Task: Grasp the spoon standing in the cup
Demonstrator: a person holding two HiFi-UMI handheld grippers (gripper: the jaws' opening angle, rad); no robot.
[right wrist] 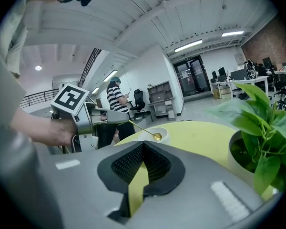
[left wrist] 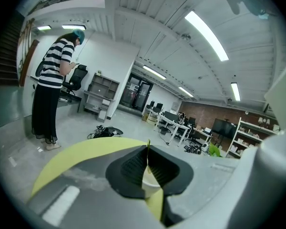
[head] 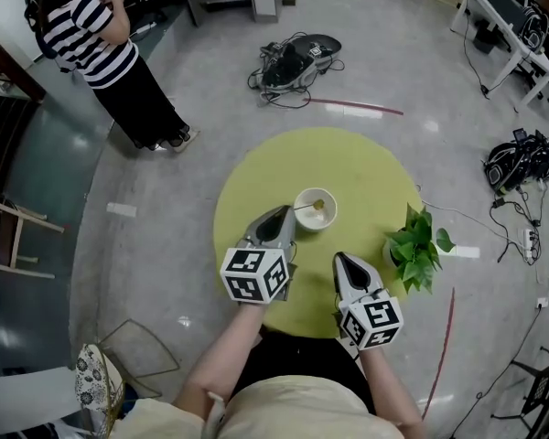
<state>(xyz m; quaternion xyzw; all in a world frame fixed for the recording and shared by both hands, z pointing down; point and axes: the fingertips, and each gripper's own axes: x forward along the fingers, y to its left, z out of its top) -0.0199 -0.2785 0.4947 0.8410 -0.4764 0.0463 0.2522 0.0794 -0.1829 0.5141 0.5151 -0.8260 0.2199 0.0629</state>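
Observation:
A white cup (head: 315, 209) stands near the middle of the round yellow-green table (head: 366, 167). A thin gold spoon (head: 311, 207) leans out of it to the left, its bowl over the cup's mouth. My left gripper (head: 288, 214) is shut on the spoon's handle just left of the cup. In the left gripper view the handle (left wrist: 148, 149) runs upright between the closed pads, with the cup (left wrist: 150, 184) below. The right gripper view shows the spoon's bowl (right wrist: 157, 136) over the cup (right wrist: 150, 135). My right gripper (head: 340, 260) is shut and empty, nearer me, right of the cup.
A potted green plant (head: 416, 245) stands at the table's right edge, close to my right gripper. A person in a striped shirt (head: 91, 44) stands far left. Cables and bags (head: 293, 62) lie on the floor beyond the table, and a wooden chair (head: 9, 236) stands at the left.

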